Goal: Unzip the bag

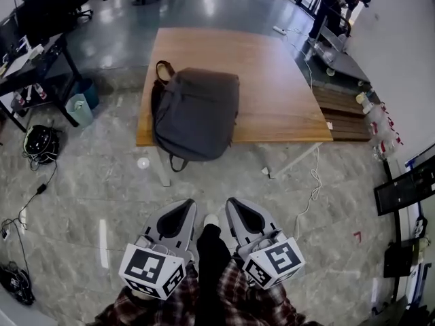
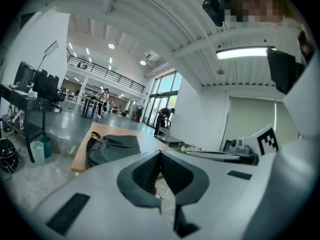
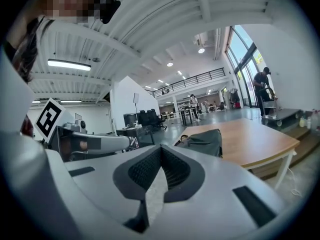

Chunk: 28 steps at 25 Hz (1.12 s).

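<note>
1. Bag (image 1: 196, 113): a dark grey backpack lying flat on the near left corner of a wooden table (image 1: 272, 80). Its carry loop points away from the person, and its lower end hangs slightly over the near edge.
2. Left gripper (image 1: 186, 204) is held low by the person's body with its jaws closed tip to tip and nothing between them. It is well apart from the bag.
3. Right gripper (image 1: 234, 204) is just beside it, also pinched together and empty. A black trouser leg (image 1: 212, 257) stands between the two.
4. Between the grippers and the bag are grey stone floor, a small white disc (image 1: 143, 162) and a white table leg (image 1: 164, 172).
5. To the left of the table stand a black desk (image 1: 34, 66), a pale blue bin (image 1: 79, 109) and a black tangle of gear (image 1: 41, 143).
6. To the right, a white cable (image 1: 312, 189) trails across the floor, and stacked planks (image 1: 343, 111) lie against the table's side.
7. Far right, a person (image 1: 336, 5) bends over a trolley.
</note>
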Tool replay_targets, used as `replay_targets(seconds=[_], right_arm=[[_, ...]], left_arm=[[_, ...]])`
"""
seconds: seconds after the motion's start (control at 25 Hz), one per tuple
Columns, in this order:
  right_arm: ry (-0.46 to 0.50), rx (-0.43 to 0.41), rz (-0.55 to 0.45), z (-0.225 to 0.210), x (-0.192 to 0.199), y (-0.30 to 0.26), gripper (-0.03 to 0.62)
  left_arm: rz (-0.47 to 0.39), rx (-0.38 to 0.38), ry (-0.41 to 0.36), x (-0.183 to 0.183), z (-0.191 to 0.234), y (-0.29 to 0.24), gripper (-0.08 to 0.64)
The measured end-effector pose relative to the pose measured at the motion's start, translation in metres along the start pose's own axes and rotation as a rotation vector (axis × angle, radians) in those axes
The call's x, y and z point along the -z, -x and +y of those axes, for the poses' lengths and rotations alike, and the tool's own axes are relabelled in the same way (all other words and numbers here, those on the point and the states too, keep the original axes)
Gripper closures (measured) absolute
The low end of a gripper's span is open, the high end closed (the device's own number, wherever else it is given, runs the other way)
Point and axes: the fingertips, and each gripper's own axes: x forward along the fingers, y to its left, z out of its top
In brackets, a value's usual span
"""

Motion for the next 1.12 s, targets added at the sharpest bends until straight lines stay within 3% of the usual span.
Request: replay_targets(seconds=[0.2,0.44,0.64,0.92,1.12], right_arm=[[-0.006,0.025,0.004,-0.082,-0.011,-0.063,0.583],[0.046,0.022,0.004,-0.192,-0.064,-0.143,0.581],[0.056,-0.012,0.031,-0.267,-0.091,-0.196,0.581],[0.075,-0.015,0.190,-0.313,-0.058,-0.257,0.583],[0.069,0.014,0.305,-0.334,-0.016,-0.283,0.583]], left_arm=[[0.002,-0.011,-0.012,-0.014,0.039,-0.084,0.551],[0.013,-0.031,-0.047,-0.062,0.076,-0.203,0.552],[0.026,-0.091,-0.053,-0.086,0.103,-0.276,0.551],[0.120,-0.102,-0.012,-0.077,0.137,-0.335,0.551],[0.279,-0.065,0.003,-0.035,0.154,-0.372,0.552]])
